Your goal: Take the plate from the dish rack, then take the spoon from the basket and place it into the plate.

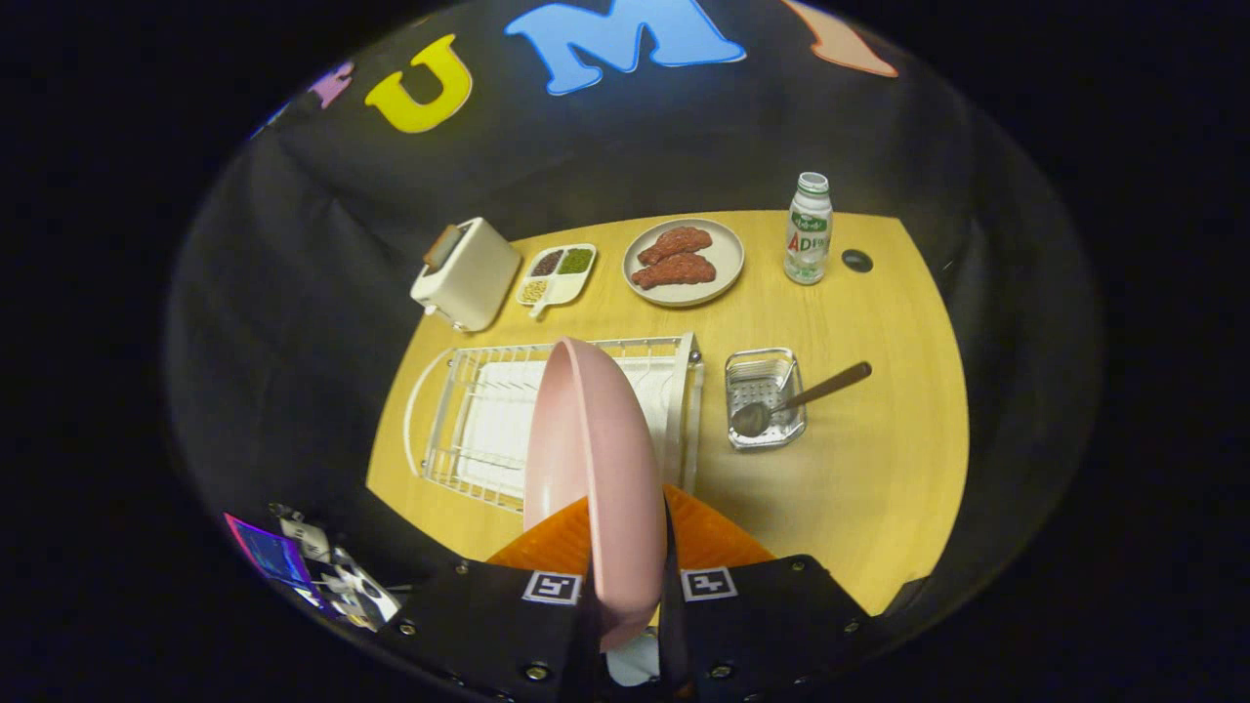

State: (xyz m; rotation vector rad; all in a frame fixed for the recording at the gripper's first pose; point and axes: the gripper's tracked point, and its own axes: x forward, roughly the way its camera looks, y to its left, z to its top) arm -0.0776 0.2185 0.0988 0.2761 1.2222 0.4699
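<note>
One step of two underway: pink plate pinched on edge between both fingers of the gripper, held upright and lifted above the white wire dish rack, which lies on the near left part of the wooden table. Clear of the rack's wires, judging by how high its rim stands over them, though exact clearance hard to tell. Not yet set down anywhere.

Right of the rack, apart from it: small metal basket with the spoon lying in it, bowl at the near left corner, brown handle sticking out over the far right rim. Farther back on the table: toaster at far left, divided tray just beside it, round plate of meat in the middle, bottle to the right.

Next, probably: tip the pink plate flat and lay it on bare tabletop, most likely the open stretch near the basket or just near of the rack, then let go. Needs a spot close enough for an easy spoon transfer, yet not touching the basket. After that, grip on the protruding handle looks the easiest way to lift the spoon.
</note>
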